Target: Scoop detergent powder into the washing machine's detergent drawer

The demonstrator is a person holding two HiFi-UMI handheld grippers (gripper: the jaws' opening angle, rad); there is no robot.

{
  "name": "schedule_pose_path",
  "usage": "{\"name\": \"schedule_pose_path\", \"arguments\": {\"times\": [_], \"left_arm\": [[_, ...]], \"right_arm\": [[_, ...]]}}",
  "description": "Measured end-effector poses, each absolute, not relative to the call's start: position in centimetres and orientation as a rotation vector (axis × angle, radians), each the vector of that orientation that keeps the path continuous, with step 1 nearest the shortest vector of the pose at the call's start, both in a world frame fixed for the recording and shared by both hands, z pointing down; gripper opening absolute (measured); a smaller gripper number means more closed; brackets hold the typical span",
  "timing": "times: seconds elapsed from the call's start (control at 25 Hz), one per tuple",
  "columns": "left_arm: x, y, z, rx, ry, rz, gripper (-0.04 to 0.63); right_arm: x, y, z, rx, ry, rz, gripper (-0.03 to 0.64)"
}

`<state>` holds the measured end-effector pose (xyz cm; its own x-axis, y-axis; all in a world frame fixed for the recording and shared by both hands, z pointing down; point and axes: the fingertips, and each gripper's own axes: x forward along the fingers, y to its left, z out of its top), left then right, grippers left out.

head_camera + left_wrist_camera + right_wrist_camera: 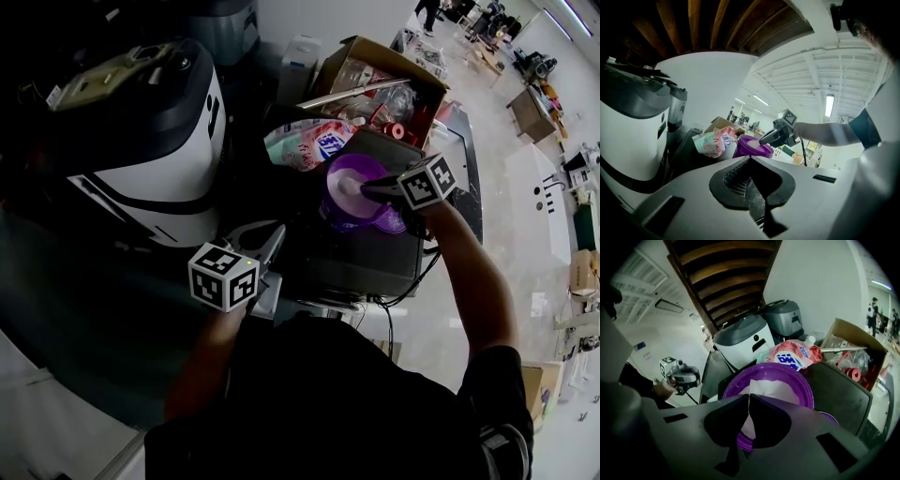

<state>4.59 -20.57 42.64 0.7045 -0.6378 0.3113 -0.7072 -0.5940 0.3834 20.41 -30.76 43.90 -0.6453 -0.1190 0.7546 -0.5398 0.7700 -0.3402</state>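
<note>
While the right gripper (362,188) hangs over the purple tub (356,214) at frame centre, its jaws clamp a white scoop (761,399). Left gripper (274,239), lower left: jaws together, nothing between.

Glossy purple plastic tub (787,371), matt cardboard box (342,61)

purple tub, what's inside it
White powder and a white scoop, held by the right gripper, jaws shut. Powder and gripper cover the purple tub bottom and near side.
</note>
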Motion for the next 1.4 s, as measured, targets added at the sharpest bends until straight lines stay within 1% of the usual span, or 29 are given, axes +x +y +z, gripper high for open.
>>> {"name": "schedule_pose_path", "arguments": {"times": [0.56,0.96,1.16,1.4], "left_arm": [[6.8,-20.3,42.0,2.445,-1.046,0.265,0.008],[9.0,-19.8,42.0,2.435,-1.074,0.317,0.009],[10.5,-19.3,42.5,2.414,-1.093,0.343,0.008],[12.3,-17.8,43.1,2.379,-1.119,0.362,0.009]], "right_arm": [[23.6,-31.3,40.6,0.613,-2.497,1.105,0.021],[25.2,-30.1,40.2,0.592,-2.66,1.267,0.021],[27.9,-30.2,42.0,0.77,-2.608,1.418,0.021],[27.7,-29.5,41.3,0.645,-2.722,1.505,0.021]]}}
